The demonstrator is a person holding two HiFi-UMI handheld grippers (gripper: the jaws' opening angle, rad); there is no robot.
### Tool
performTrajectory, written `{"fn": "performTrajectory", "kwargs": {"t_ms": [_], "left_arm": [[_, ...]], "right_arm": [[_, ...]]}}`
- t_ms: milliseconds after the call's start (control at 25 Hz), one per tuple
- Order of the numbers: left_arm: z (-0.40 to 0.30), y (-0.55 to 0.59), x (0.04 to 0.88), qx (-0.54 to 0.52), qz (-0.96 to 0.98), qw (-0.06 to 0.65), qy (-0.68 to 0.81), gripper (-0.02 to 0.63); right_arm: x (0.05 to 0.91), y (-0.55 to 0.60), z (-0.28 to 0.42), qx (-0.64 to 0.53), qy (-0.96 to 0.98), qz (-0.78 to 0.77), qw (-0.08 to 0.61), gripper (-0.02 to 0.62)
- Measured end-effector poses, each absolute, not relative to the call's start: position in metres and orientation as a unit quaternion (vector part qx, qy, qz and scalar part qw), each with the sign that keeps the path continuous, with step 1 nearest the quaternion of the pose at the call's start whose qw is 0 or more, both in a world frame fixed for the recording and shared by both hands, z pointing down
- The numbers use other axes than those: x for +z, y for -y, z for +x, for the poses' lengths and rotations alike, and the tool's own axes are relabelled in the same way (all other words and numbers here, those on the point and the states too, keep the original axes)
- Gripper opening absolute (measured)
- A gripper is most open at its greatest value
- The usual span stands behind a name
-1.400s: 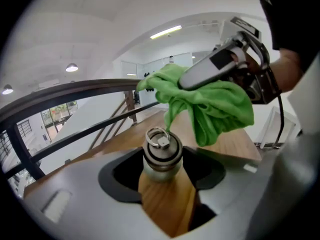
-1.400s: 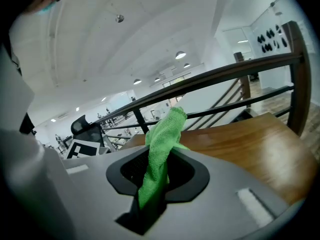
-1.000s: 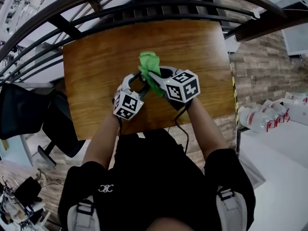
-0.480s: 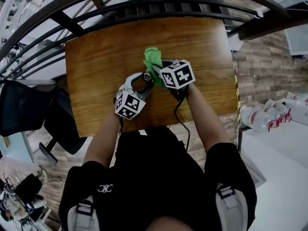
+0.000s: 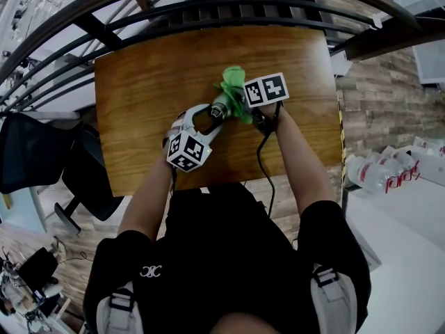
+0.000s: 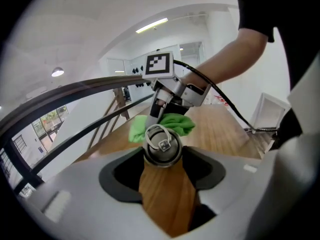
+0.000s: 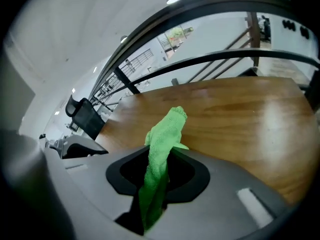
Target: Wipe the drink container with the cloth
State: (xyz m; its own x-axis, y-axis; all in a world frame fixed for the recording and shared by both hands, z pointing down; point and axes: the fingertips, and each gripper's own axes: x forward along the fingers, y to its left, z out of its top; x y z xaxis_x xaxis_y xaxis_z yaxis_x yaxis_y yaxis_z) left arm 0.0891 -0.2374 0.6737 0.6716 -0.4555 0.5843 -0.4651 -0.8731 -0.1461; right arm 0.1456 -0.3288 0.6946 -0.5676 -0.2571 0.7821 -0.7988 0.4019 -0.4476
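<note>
A silver drink can [image 6: 162, 146] lies on its side above the wooden table [image 5: 139, 103], its pull-tab top facing the left gripper view's camera. My left gripper [image 6: 162, 158] is shut on it. In the head view the can [image 5: 219, 108] pokes out of the left gripper [image 5: 211, 115] towards the table's middle. The green cloth [image 5: 233, 88] bunches against the can's far end, pinched in my right gripper [image 5: 245, 106]. In the right gripper view the cloth [image 7: 162, 139] stands up as a twisted strip between the shut jaws of the right gripper [image 7: 157, 173]. The can's far side is hidden.
Black metal railings [image 5: 174, 12] curve along the table's far edge. A black chair [image 5: 31, 158] stands to the left. To the right, a pack of water bottles [image 5: 386, 169] lies by a white surface [image 5: 410, 235]. Bare wood [image 7: 240, 114] stretches ahead of the right gripper.
My right gripper has swung right and farther across the table, turning its cube upward. The cloth went with it to the can's far end. The left gripper has barely moved.
</note>
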Motion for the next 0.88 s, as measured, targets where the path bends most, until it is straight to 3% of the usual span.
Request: {"fn": "performTrajectory", "kwargs": {"t_ms": [120,400,880], "left_arm": [[0.089,0.236,0.674,0.322,0.913,0.002,0.248,0.291],[0.089,0.234,0.676,0.337,0.909,-0.009,0.246,0.291],[0.102,0.229,0.676,0.363,0.901,-0.07,0.226,0.291]], "right_arm": [[0.685,0.323,0.134,0.385,0.8,0.287,0.36,0.075],[0.653,0.294,0.09,0.35,0.839,0.151,0.388,0.074],[0.682,0.318,0.1,0.311,0.786,0.175,0.504,0.075]]}}
